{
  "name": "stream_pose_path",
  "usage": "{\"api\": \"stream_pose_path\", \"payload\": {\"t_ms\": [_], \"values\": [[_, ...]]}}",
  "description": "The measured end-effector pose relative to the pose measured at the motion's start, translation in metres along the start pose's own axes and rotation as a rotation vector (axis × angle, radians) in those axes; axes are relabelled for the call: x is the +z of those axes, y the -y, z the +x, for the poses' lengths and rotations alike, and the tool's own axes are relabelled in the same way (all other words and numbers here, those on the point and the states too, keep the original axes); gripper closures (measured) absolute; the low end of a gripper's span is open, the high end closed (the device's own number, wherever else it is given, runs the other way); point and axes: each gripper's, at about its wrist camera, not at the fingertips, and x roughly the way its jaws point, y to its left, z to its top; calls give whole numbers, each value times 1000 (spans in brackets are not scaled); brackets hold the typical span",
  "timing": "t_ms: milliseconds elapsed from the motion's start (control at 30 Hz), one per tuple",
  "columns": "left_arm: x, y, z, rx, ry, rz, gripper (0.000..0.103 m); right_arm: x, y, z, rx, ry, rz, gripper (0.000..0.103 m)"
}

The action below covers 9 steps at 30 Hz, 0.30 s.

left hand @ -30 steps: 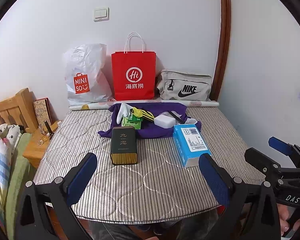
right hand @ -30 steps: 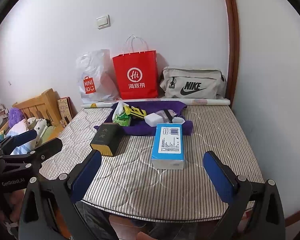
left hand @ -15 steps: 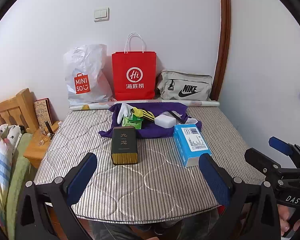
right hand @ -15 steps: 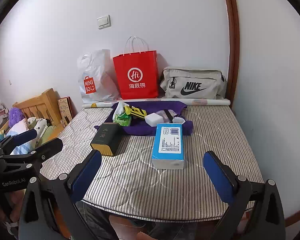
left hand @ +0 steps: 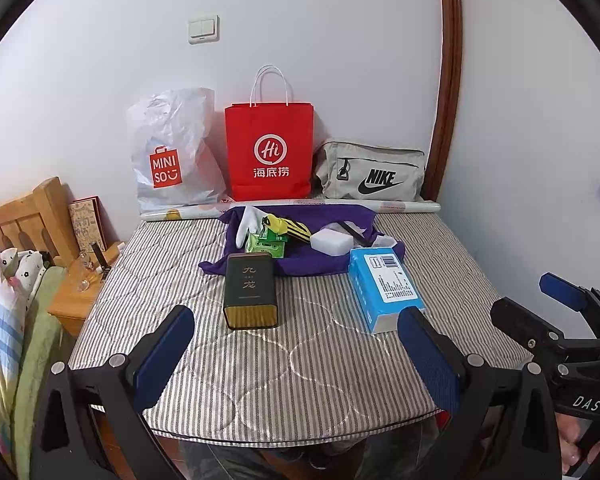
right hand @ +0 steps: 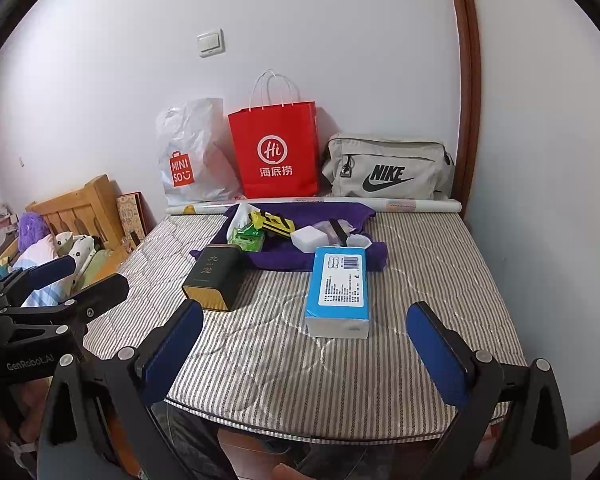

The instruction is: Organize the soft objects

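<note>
A purple cloth (left hand: 300, 264) (right hand: 288, 258) lies across the far middle of the striped mattress (left hand: 260, 360) (right hand: 340, 360). On it rest a white glove (left hand: 246, 222), a green pack (left hand: 266, 245) (right hand: 247, 239), a yellow-black item (left hand: 290, 227) (right hand: 272, 222) and a white block (left hand: 332, 243) (right hand: 310, 239). A dark tin (left hand: 251, 290) (right hand: 214, 276) and a blue tissue pack (left hand: 384, 288) (right hand: 340, 290) lie nearer me. My left gripper (left hand: 296, 356) and right gripper (right hand: 304, 356) both hover open over the mattress's near edge, holding nothing.
Against the back wall stand a white Miniso bag (left hand: 168, 160), a red paper bag (left hand: 270, 152) and a grey Nike bag (left hand: 374, 174), with a paper roll (left hand: 400, 206) in front. A wooden headboard (left hand: 24, 216) and nightstand (left hand: 80, 292) are left. The wall is close on the right.
</note>
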Motion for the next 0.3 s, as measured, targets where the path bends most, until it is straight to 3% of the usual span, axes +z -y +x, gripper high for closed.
{"api": "stream_pose_path", "payload": {"t_ms": [300], "values": [[-1,1,2,-1,0,1,0,1,-1,0,2,0,-6,2]]}}
